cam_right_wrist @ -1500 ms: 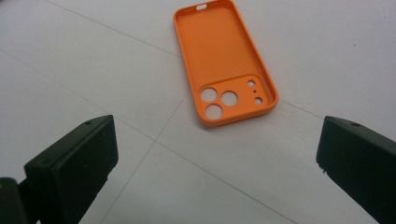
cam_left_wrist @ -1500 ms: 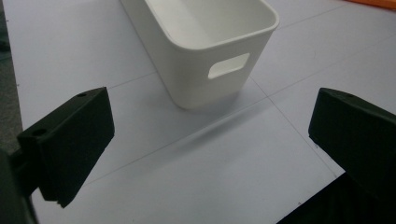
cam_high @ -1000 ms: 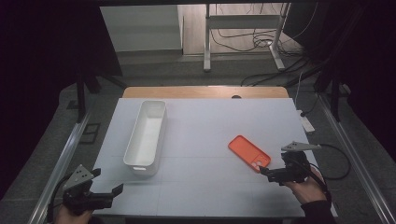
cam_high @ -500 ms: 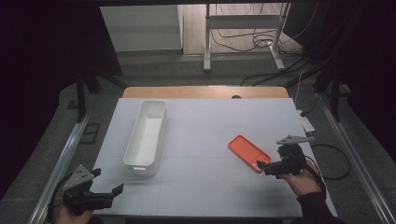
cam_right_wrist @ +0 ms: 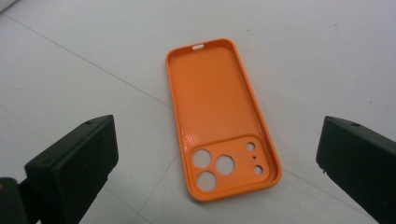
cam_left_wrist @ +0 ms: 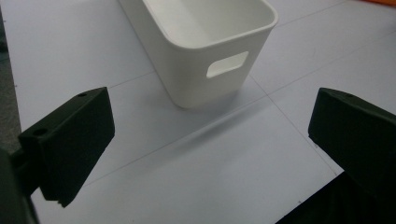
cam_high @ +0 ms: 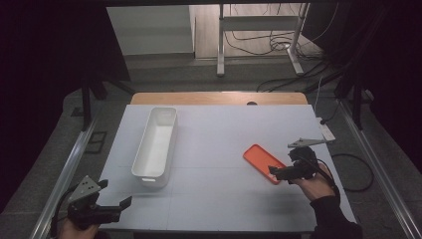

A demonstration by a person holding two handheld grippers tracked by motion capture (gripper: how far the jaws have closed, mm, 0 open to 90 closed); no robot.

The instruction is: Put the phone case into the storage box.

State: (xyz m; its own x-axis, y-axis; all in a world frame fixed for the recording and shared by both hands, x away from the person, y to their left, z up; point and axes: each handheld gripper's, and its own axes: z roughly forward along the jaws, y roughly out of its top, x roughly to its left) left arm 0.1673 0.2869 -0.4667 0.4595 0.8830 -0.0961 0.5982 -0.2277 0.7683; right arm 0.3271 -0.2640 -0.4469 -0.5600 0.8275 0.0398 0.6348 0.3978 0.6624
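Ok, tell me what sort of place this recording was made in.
Probably a lab or recording workspace, not a home: a bare white table on a hard floor, loose cables trailing behind it, dark curtains on both sides, and a metal stand at the back.

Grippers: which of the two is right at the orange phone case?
The right gripper, open beside the near end of the orange phone case. The left gripper, also open, sits at the table's near-left corner, short of the white bin.

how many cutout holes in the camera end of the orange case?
6 in the orange silicone phone case: three large round holes clustered on the camera block's left side, three small ones on its right. Separately, one slot sits in the far end's rim.
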